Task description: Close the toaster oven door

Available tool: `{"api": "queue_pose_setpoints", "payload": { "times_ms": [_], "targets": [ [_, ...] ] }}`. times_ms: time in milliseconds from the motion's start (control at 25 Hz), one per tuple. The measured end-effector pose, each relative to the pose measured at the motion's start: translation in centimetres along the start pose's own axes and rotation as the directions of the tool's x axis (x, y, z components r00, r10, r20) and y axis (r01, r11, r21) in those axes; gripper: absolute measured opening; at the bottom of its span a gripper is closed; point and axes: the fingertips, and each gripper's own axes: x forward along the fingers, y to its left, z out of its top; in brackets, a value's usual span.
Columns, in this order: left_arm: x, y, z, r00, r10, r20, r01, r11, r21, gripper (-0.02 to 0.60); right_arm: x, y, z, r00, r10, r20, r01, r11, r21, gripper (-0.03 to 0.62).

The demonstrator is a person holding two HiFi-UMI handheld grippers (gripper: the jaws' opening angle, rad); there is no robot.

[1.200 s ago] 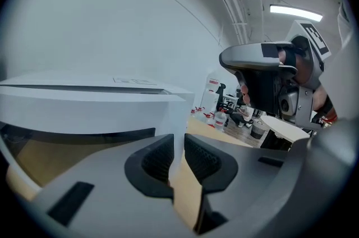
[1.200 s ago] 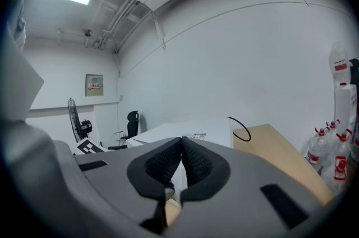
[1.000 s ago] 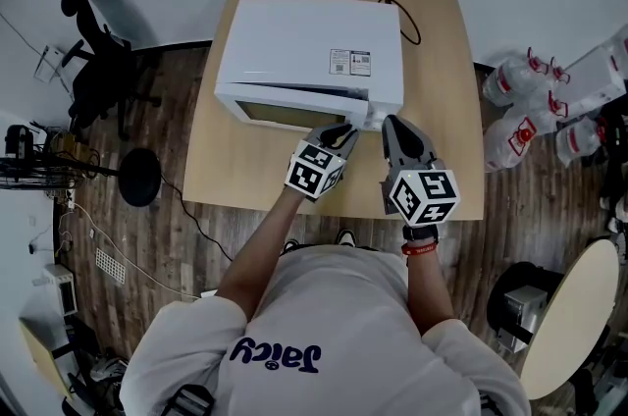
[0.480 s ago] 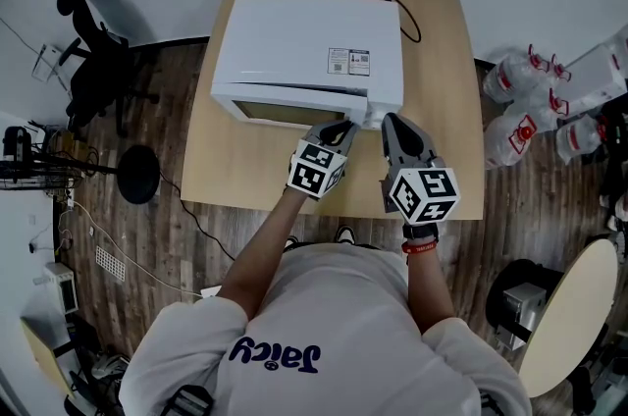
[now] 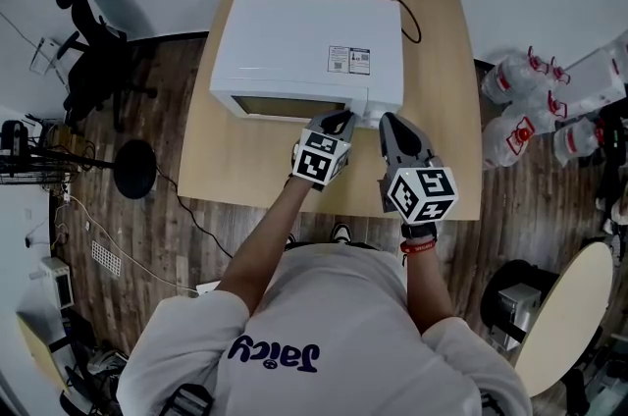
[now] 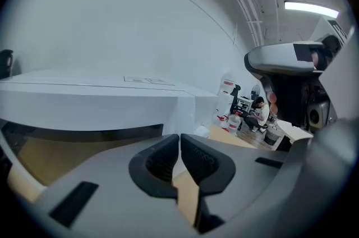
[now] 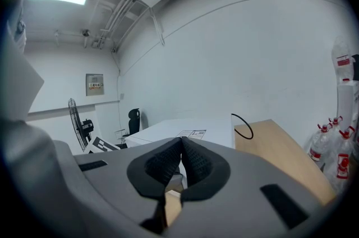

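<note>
Left hand-held gripper [image 5: 338, 116], jaws just closing, empty, at toaster oven door [image 5: 285, 106].

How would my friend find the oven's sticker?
Find the tan wooden table against the wall; a big white boxy toaster oven sits on it. On its flat top, toward the right, is a small rectangular printed sticker, the only mark on that plain white surface.

Toaster oven [image 5: 309, 41] beyond the fingers [image 6: 101, 197]: smooth white casing, satin. Bench [image 5: 432, 61] beneath them: pale smooth wood. Fingers: matt grey plastic, dark ribbed pads [image 6: 160, 161]. Floor [image 5: 147, 208]: dark wood planks.
</note>
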Motion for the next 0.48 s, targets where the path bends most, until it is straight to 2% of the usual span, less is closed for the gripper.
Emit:
{"api": "queue_pose_setpoints", "payload": {
  "times_ms": [280, 480],
  "targets": [
    [-0.8, -0.1, -0.3, 1.0, 0.009, -0.007, -0.009, 1.0, 0.01, 0.034, -0.1, 0.6, -0.2, 1.0, -0.005, -0.004, 0.005, 1.0, 0.0, 0.017],
    [-4.5, 0.4, -0.3, 0.999, 0.027, 0.033, -0.027, 1.0, -0.013, 0.034, -0.7, 1.9, 0.0, 1.0, -0.012, 0.006, 0.012, 1.0, -0.008, 0.015]
  ]
}}
